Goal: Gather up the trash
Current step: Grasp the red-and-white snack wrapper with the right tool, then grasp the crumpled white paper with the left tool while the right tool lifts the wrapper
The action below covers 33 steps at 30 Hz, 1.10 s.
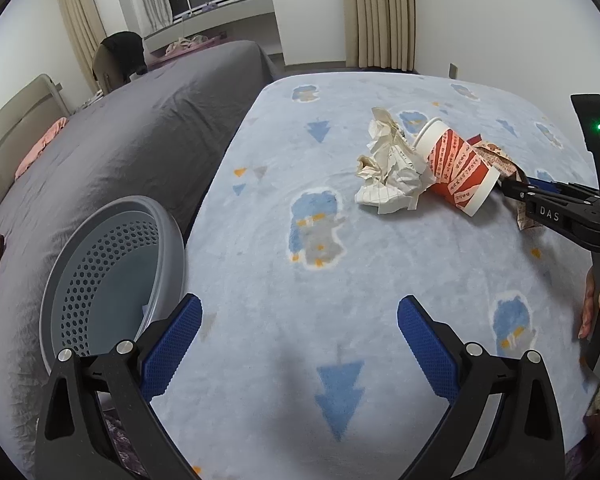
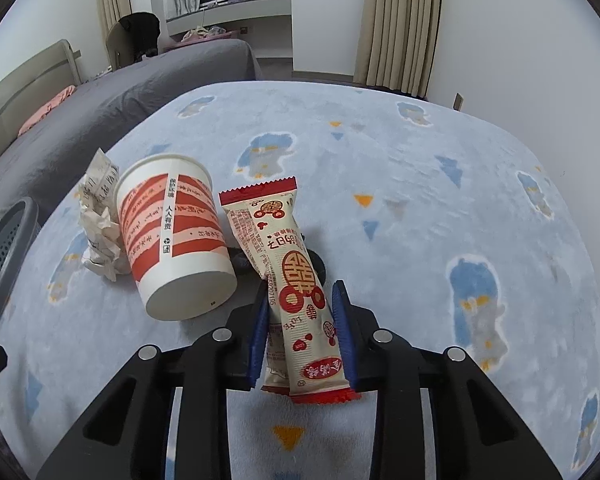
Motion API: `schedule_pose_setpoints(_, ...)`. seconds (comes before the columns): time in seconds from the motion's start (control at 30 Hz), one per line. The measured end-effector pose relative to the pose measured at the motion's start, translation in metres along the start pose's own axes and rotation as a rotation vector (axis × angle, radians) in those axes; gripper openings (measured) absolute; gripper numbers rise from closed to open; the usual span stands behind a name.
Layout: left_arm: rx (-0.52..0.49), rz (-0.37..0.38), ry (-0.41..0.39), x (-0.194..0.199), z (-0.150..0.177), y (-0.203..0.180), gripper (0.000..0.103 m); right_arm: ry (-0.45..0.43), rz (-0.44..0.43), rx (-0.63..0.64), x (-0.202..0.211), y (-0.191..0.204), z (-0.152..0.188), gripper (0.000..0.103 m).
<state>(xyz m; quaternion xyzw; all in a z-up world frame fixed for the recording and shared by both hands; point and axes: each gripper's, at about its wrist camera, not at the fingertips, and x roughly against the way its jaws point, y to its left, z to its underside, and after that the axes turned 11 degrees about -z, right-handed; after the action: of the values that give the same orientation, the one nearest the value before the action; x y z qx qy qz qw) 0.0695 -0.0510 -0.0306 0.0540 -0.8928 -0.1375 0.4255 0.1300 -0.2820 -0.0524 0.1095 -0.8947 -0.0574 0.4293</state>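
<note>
On a light blue blanket (image 1: 300, 160) lie a red and white paper cup (image 2: 172, 236) on its side, crumpled white paper (image 2: 100, 232) to its left and cream and red snack wrappers (image 2: 296, 280). My right gripper (image 2: 302, 292) is shut on the snack wrappers, just right of the cup. In the left wrist view the cup (image 1: 456, 168) and paper (image 1: 392, 172) sit far ahead and my right gripper (image 1: 514, 188) reaches in from the right. My left gripper (image 1: 300, 340) is open and empty over the blanket, beside a grey perforated basket (image 1: 100, 272).
A bed with a dark grey cover (image 1: 120, 140) lies left of the blanket. The basket (image 2: 4, 240) shows at the left edge of the right wrist view. Curtains (image 2: 400, 20) and a wall stand behind.
</note>
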Motion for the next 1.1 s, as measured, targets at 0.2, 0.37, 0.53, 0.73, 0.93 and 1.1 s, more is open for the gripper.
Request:
schedule_pose_setpoints(0.2,0.004,0.017,-0.015,0.006,-0.006,-0.008,0.096,-0.041,-0.034,-0.07,0.019,-0.014,0.002,0.025)
schedule_pose_setpoints(0.37,0.008,0.047,-0.031,0.009,-0.014,-0.022,0.096,-0.075,-0.056,-0.115,0.038,-0.025,0.006,0.025)
schedule_pose_setpoints(0.53,0.007,0.069,-0.039,0.008,-0.02,-0.042,0.096,-0.105,-0.057,-0.151,0.052,-0.038,0.009,0.025)
schedule_pose_setpoints(0.73,0.027,0.086,-0.035,-0.007,-0.032,-0.055,0.096,-0.11,-0.071,-0.185,0.055,-0.052,0.013,0.025)
schedule_pose_setpoints(0.93,0.066,0.074,-0.022,-0.037,-0.045,-0.058,0.096,-0.109,-0.082,-0.198,0.054,-0.058,0.014,0.025)
schedule_pose_setpoints(1.1,0.068,0.057,-0.034,-0.055,-0.054,-0.066,0.096,-0.107,-0.084,-0.201,0.053,-0.06,0.014,0.025)
